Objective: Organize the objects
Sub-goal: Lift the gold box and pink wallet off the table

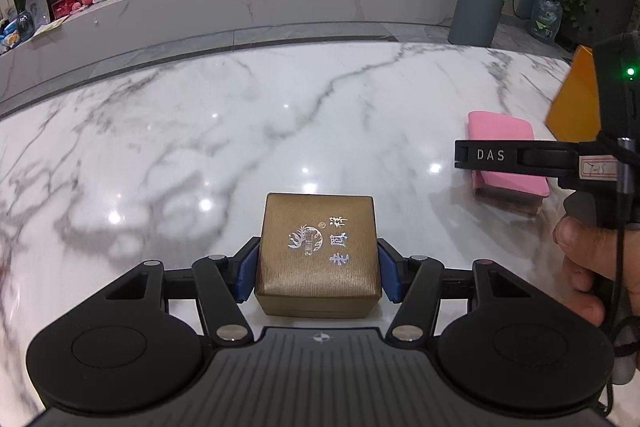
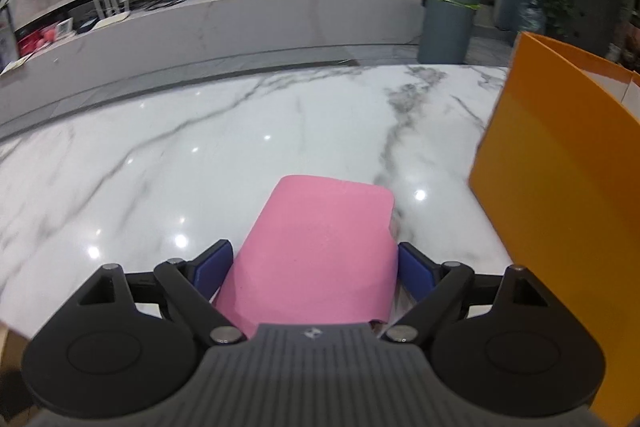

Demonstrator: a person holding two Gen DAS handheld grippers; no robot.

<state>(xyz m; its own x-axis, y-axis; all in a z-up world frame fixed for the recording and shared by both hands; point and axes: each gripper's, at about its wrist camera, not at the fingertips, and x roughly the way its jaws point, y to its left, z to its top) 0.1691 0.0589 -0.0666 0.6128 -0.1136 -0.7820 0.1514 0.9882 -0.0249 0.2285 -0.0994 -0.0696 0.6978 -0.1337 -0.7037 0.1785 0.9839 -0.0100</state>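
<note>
Item 1, left side. Left tool (image 1: pixel 318 269): blue pads (image 1: pixel 248 273) pressed flat on both sides of a small gold box (image 1: pixel 318 255) bearing a silver emblem; closed on it. The box sat low over the marble desk (image 1: pixel 240 131), near its front edge; whether its base touched the desk could not be told. Tool pitched steeply downward, roughly square to the box.

Item 2, right side. Right tool (image 2: pixel 316 273): jaws straddled the near end of a pink case (image 2: pixel 320 247) lying flat on the desk, well apart from the gold box. A gap showed beside the left pad (image 2: pixel 212 267) and a sliver beside the right; the tool was open, nothing gripped. A hand (image 1: pixel 584 267) held its grip, with the tool tilted down.

Item 3, far right. Orange box (image 2: pixel 560 187), open-topped, standing just beside the pink case.

Step judged: picking-up stage, gold box secured, pink case about to be taken. Next move would call for closing squarely on the case, then lifting both clear of the orange wall, probably to set them inside.
</note>
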